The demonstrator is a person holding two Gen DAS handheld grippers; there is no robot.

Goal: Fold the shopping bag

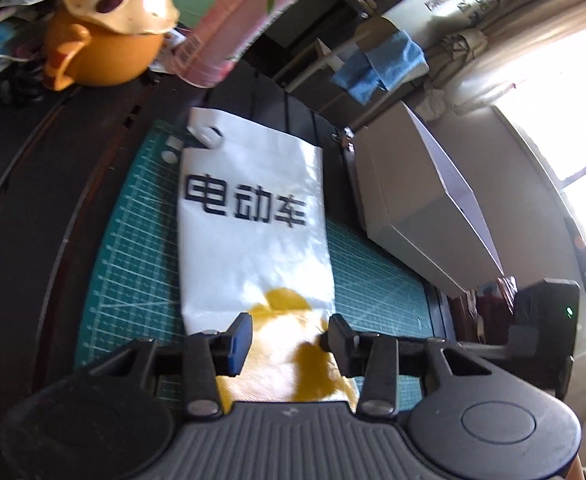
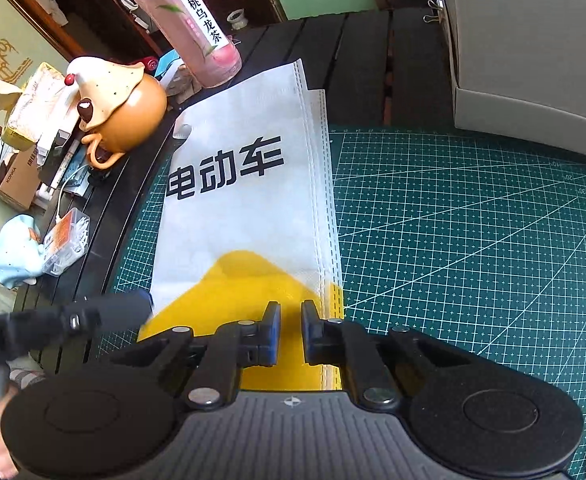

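A: Where's the white non-woven shopping bag [image 2: 249, 184] with its yellow end?
B: Flat on the green cutting mat [image 2: 473, 220], under both grippers. Left gripper [image 1: 289, 334] stands parted; right gripper [image 2: 291, 320] is narrowed, grasp unclear.
A: Obstacles?
B: Pink tea bottle [image 2: 191, 20] at twelve o'clock, grey box [image 2: 533, 52] at two.

Ahead of my claws, the white shopping bag [image 2: 249, 184] reads 电动车 in big black chars. Further ahead-left, pink bottle [image 2: 197, 32] label: 蜜桃乌龙茶. Green cutting mat [image 2: 473, 220] off to my right shows 10, 20, 30, 40; cardboard box [image 2: 15, 178] far left says KONKA.
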